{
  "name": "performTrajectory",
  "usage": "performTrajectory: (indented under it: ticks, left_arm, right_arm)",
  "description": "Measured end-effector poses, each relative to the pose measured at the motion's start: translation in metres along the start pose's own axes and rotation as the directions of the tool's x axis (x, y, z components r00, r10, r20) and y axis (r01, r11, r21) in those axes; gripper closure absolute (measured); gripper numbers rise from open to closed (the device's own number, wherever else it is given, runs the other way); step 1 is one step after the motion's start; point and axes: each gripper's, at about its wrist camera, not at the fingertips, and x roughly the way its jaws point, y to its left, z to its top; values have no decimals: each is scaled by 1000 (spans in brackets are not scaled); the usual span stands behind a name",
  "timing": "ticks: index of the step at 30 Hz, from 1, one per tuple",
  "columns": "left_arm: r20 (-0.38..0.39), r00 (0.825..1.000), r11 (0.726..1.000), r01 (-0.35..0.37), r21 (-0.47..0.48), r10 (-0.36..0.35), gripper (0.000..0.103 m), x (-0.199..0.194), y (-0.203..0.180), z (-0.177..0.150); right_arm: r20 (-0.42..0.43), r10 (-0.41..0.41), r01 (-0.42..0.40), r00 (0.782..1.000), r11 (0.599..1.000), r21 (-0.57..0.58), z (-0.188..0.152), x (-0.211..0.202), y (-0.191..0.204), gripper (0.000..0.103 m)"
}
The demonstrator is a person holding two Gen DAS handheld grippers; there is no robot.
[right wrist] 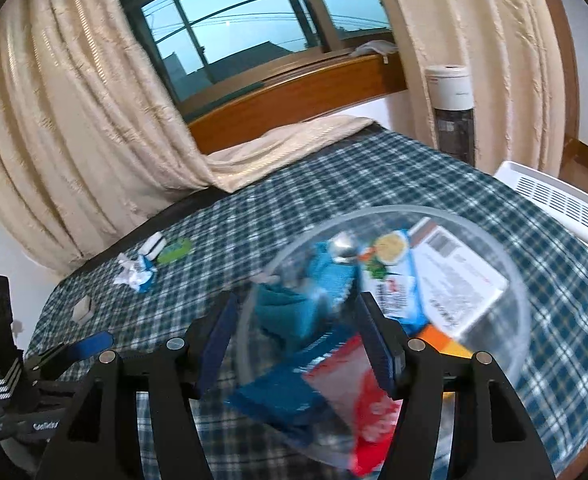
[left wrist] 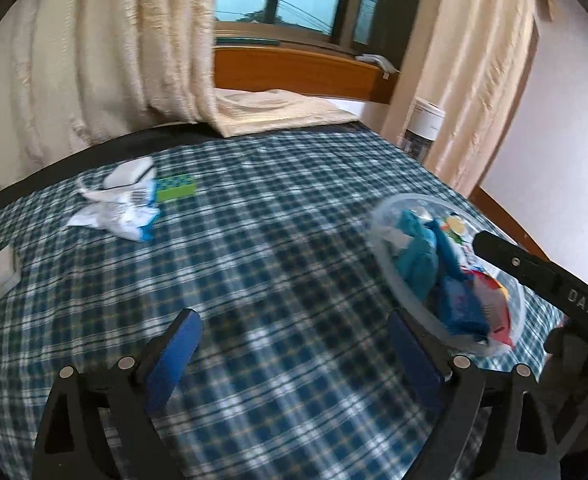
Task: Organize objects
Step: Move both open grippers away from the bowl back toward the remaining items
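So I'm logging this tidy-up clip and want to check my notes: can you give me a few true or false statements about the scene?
1. The clear bowl holds several packets. True.
2. The left tool grips a packet. False: it is open and holds nothing.
3. A green block lies beside the crumpled wrapper. True.
4. The table has a plain red cloth. False: the checked cloth is blue-green and white.
5. The right tool is open. True.

On the table (left wrist: 277, 240), my bowl (right wrist: 510, 280) sat at right with packets (right wrist: 394, 288) in it. A wrapper (left wrist: 121, 212) lay far left, a block (left wrist: 175, 189) just behind, a curtain (left wrist: 93, 60) beyond.
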Motion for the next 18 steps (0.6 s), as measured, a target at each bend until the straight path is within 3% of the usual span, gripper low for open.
performTrajectory:
  ticks: [18]
  left_arm:
    - [-34, 988, 978, -151, -145, 147, 6, -11, 90, -7]
  right_arm:
    - [-100, 75, -84, 992, 993, -86, -20, 37, 68, 37]
